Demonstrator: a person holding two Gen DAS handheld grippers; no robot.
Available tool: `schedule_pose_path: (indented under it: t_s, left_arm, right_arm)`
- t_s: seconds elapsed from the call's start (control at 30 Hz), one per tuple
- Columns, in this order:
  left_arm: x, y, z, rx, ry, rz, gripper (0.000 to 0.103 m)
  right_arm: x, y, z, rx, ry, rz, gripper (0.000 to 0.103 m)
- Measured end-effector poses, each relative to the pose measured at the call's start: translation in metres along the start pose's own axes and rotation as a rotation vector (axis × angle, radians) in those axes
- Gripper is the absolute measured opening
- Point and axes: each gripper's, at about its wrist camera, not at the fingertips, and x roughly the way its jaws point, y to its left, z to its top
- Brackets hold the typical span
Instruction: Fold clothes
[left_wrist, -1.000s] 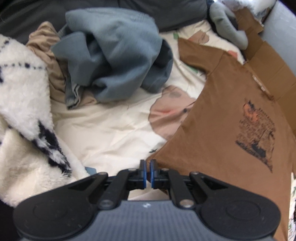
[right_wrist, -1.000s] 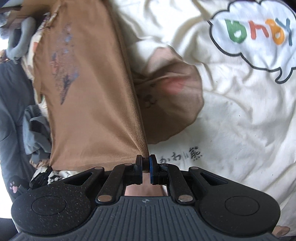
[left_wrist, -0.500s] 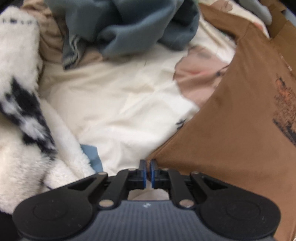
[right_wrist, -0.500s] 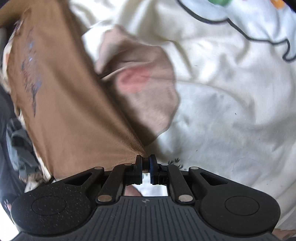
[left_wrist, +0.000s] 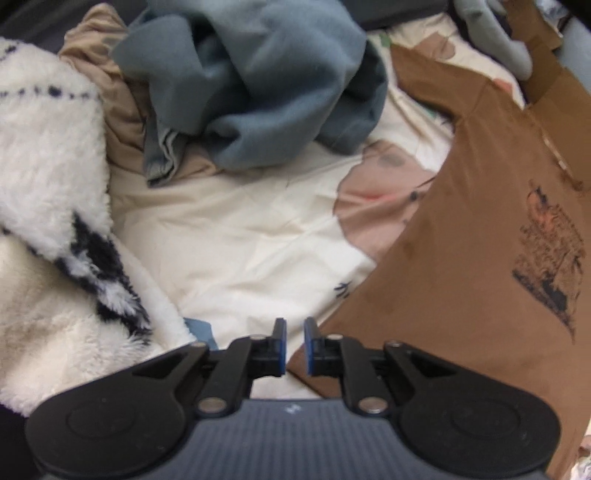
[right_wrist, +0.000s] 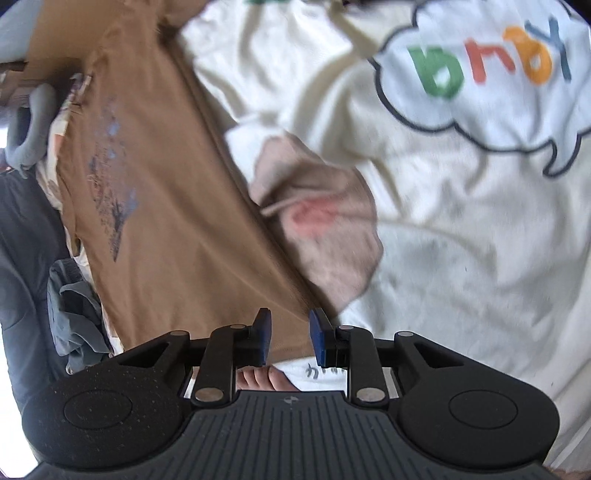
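Left wrist view: the left gripper (left_wrist: 294, 345) and right gripper (right_wrist: 290, 341) have just been opening, both released over the hem corners of the brown shirt (left_wrist: 480, 266) on the sheet (left_wrist: 240, 236).

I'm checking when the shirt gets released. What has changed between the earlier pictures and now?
Both claws have just been opening. The left claw and right claw were pinching the bottom corners of the brown T-shirt; now their pads stand apart and the hem lies loose on the cream bedsheet. The blue-grey clothes pile and fluffy blanket stayed put.
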Motion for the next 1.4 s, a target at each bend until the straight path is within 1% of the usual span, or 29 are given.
schedule_pose_path:
  t_s: [0.13, 0.3, 0.33, 0.4, 0.47, 0.53, 0.63, 0.7, 0.8, 1.0, 1.17, 1.3, 1.4]
  left_arm:
    - [-0.012, -0.007, 0.002, 0.001, -0.024, -0.023, 0.010]
    - [-0.019, -0.017, 0.008, 0.036, -0.032, -0.028, 0.013]
    - [-0.020, -0.018, 0.011, 0.038, -0.036, -0.032, 0.016]
    - [-0.021, -0.023, 0.017, 0.043, -0.046, -0.039, 0.019]
    - [-0.019, -0.028, 0.023, 0.054, -0.050, -0.037, 0.020]
    - [-0.016, -0.035, 0.029, 0.065, -0.053, -0.035, 0.021]
    - [-0.009, -0.046, 0.037, 0.086, -0.059, -0.037, 0.026]
    - [-0.004, -0.053, 0.041, 0.102, -0.061, -0.040, 0.027]
    - [0.007, -0.068, 0.050, 0.131, -0.065, -0.039, 0.028]
    - [0.028, -0.108, 0.069, 0.208, -0.073, -0.049, 0.032]
    - [0.038, -0.149, 0.080, 0.268, -0.089, -0.087, 0.032]
    - [0.048, -0.181, 0.083, 0.307, -0.082, -0.124, 0.033]
    - [0.056, -0.206, 0.081, 0.353, -0.078, -0.150, 0.033]
  right_arm:
    - [-0.007, 0.011, 0.011, -0.037, -0.054, 0.034, 0.024]
    - [-0.014, 0.035, 0.030, -0.088, -0.119, 0.075, 0.024]
    - [-0.014, 0.040, 0.034, -0.094, -0.130, 0.077, 0.025]
    - [-0.013, 0.048, 0.043, -0.113, -0.154, 0.078, 0.031]
    - [-0.011, 0.053, 0.052, -0.121, -0.179, 0.075, 0.038]
    - [-0.009, 0.055, 0.061, -0.114, -0.201, 0.086, 0.038]
    - [-0.004, 0.058, 0.077, -0.090, -0.249, 0.108, 0.038]
    - [-0.002, 0.057, 0.088, -0.069, -0.288, 0.123, 0.039]
    - [0.000, 0.057, 0.110, -0.031, -0.352, 0.148, 0.044]
    - [0.006, 0.050, 0.148, 0.047, -0.446, 0.199, 0.044]
    - [0.015, 0.048, 0.173, 0.104, -0.527, 0.229, 0.045]
    - [0.023, 0.050, 0.191, 0.142, -0.599, 0.250, 0.045]
    - [0.032, 0.049, 0.203, 0.179, -0.614, 0.257, 0.045]
